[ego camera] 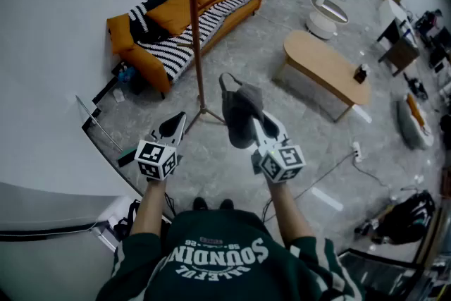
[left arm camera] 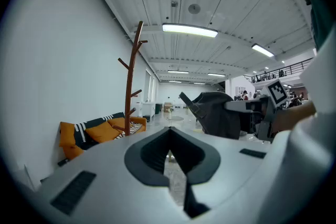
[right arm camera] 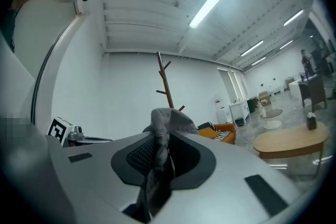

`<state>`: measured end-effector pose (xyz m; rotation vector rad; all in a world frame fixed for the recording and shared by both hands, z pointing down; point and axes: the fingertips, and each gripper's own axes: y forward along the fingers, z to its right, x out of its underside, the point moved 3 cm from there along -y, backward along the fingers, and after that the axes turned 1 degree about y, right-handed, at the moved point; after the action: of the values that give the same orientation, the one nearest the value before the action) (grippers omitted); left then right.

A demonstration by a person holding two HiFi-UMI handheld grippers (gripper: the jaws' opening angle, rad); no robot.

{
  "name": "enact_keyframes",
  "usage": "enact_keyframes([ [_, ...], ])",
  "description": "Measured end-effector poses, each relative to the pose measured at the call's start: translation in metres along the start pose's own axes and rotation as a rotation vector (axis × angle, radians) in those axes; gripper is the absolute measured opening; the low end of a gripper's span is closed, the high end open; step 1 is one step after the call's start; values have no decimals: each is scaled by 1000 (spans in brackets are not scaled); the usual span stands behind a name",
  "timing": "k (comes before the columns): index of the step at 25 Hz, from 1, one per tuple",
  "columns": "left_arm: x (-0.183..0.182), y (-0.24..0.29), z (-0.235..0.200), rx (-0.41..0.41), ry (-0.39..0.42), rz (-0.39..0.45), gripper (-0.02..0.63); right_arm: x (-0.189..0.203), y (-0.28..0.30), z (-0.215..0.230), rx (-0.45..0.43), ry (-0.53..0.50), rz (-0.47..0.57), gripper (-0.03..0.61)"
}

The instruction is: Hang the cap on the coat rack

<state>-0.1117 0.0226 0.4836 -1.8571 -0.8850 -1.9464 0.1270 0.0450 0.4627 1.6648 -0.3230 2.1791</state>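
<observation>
Holding right gripper [ego camera: 261, 127] level, clamped on cap [ego camera: 239, 111].

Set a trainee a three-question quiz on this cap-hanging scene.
1. True or false: the right gripper is shut on the grey cap.
2. What does the left gripper hold? A) the cap B) nothing C) a cushion
3. Fill the gap: the orange, striped piece of furniture beyond the coat rack is a ____.

Key: 1 true; 2 B; 3 sofa.
</observation>
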Motion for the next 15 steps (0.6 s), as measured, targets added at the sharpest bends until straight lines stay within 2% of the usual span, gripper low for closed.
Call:
enact_keyframes([
  [6,-3,2,0,0,3,4,-2,-7,0,-2,-18,1,34,54],
  [15,1,5,10,-1,-4,0,-2,-6,-4,-2,-40,-3,16,54],
])
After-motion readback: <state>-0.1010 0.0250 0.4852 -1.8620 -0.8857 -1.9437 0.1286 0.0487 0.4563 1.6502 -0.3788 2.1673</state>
